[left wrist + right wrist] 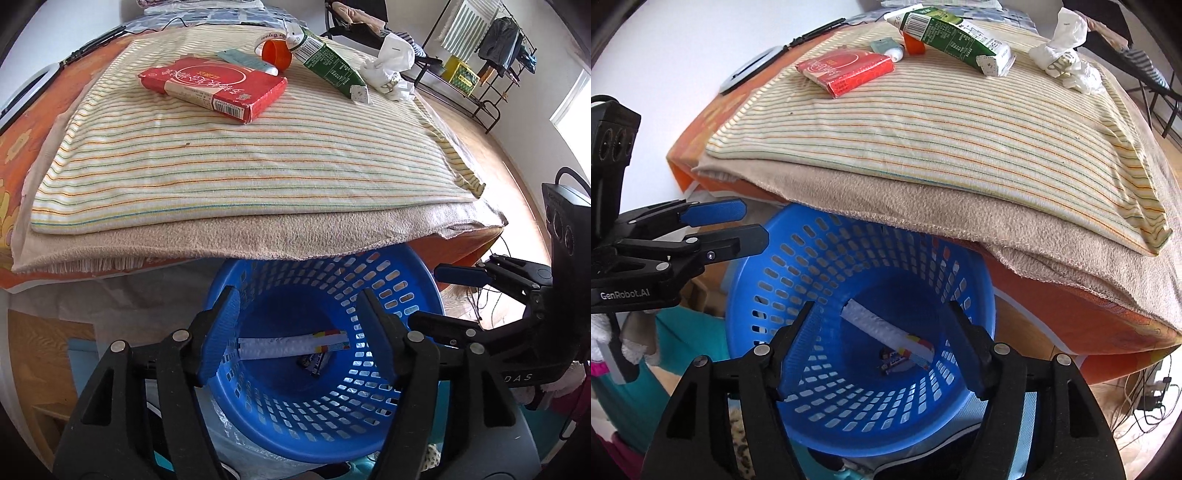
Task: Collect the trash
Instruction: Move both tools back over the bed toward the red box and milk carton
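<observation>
I saw the basket (325, 417) on the floor, partly under the bed's edge (258, 251), a packet (291, 345) inside; box (212, 88), carton (327, 62) and crumpled bag (391, 61) lay on the bed.

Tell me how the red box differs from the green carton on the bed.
The red box is flat and shallow; the green carton is long and slim. The red box lies nearer the basket; the green carton lies farther back, by the crumpled white bag. The green carton rests partly across an orange cup; the red box lies flat on the striped cloth. Neither is in the basket.
</observation>
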`<state>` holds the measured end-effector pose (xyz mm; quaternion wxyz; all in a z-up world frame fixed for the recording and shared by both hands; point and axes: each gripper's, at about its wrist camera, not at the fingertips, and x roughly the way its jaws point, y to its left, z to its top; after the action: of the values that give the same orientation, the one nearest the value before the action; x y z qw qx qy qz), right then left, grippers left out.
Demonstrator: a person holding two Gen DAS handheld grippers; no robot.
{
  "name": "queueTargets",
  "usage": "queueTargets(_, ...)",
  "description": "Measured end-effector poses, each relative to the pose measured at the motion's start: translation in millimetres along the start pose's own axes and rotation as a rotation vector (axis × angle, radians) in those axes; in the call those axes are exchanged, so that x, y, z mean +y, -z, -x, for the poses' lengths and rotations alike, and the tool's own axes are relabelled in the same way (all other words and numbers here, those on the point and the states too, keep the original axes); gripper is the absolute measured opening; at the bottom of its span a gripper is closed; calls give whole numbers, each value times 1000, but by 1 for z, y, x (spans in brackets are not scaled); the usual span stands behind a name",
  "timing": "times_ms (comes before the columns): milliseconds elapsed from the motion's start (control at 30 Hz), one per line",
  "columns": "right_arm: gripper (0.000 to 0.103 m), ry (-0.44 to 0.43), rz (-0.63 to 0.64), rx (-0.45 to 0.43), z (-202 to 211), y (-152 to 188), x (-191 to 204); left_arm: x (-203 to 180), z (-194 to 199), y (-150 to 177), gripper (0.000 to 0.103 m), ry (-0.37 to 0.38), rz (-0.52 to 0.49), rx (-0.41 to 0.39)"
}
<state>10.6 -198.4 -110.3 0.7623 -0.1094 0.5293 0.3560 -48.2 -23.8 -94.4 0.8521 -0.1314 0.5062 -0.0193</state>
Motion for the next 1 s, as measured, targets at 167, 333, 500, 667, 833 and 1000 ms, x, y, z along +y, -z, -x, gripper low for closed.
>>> queueTargets(167,68,18,6,-32,7,-5,0,5,3,-10,72,-1,22,-6)
queueTargets(333,69,60,11,-62,15,-17,-3,10,6,-25,74,7,47,-13)
queueTargets(500,70,104,19,-102,25,-36,-10,13,13,-43,74,1,56,-34)
queueTargets(667,70,113,-6,-146,36,-56,-22,21,16,-63,74,17,98,-42)
queueTargets(833,70,147,27,-172,41,-78,-25,29,19,-85,74,-7,106,-62)
queueTargets(1000,70,186,24,-198,45,-100,-40,42,16,-104,74,-20,127,-69)
